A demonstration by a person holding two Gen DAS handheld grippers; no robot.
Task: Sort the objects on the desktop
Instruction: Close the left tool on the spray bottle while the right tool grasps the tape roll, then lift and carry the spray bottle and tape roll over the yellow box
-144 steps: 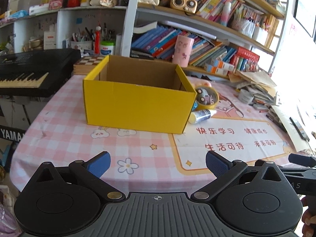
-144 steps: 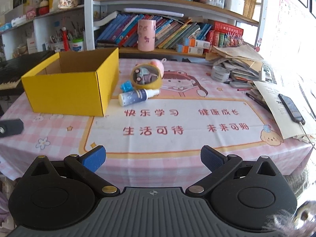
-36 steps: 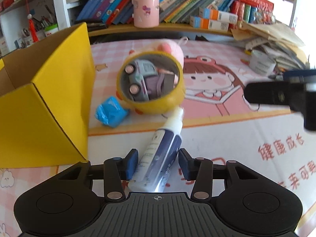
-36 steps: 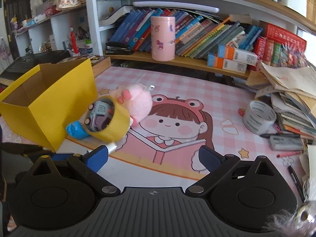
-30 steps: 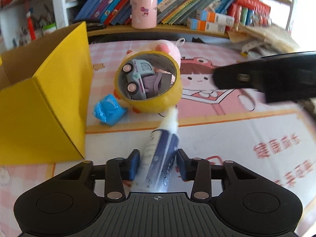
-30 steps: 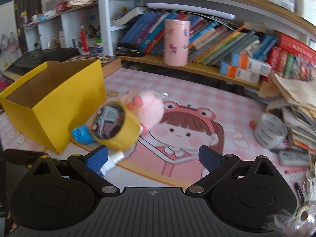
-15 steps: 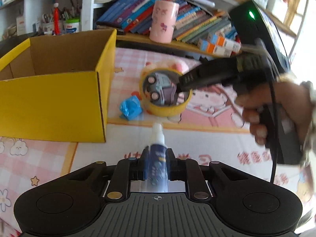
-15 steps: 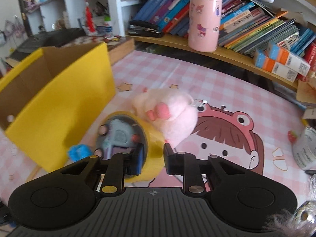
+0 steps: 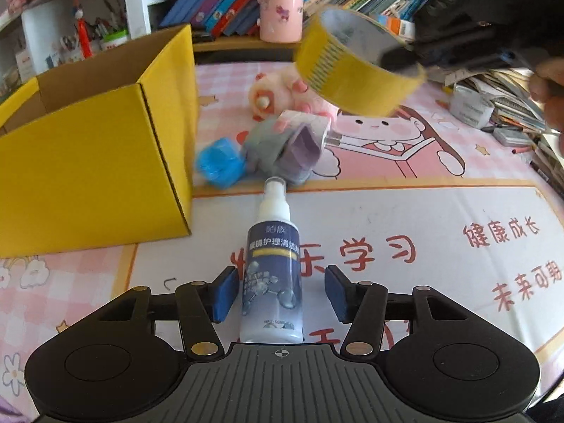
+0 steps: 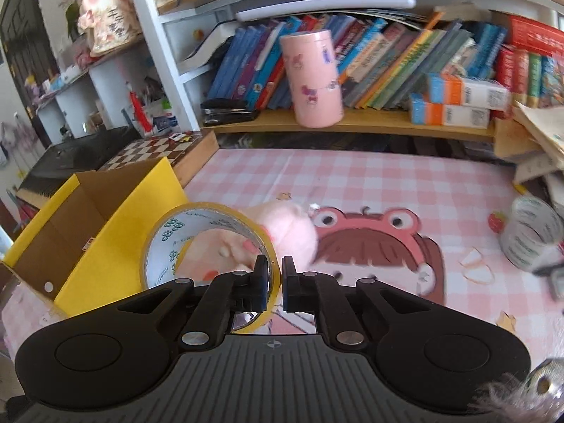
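My right gripper (image 10: 275, 283) is shut on the rim of a yellow tape roll (image 10: 197, 232) and holds it in the air; the roll also shows in the left wrist view (image 9: 356, 74), above the table. My left gripper (image 9: 280, 292) is open, its blue pads on either side of a white and dark blue spray bottle (image 9: 273, 275) that lies on the mat, apart from both pads. An open yellow cardboard box (image 9: 95, 162) stands at the left. A grey toy car (image 9: 282, 148), a blue wrapped lump (image 9: 220, 164) and a pink plush (image 9: 278, 97) lie by the box.
A pink patterned cup (image 10: 315, 81) stands on a low shelf of books. A white tape roll (image 10: 530, 236) and stacked papers lie at the right. A chessboard (image 10: 151, 151) and a black keyboard lie behind the box.
My left gripper has opened and the spray bottle now lies loose between its pads. My right gripper has lifted the yellow tape roll off the toy car.
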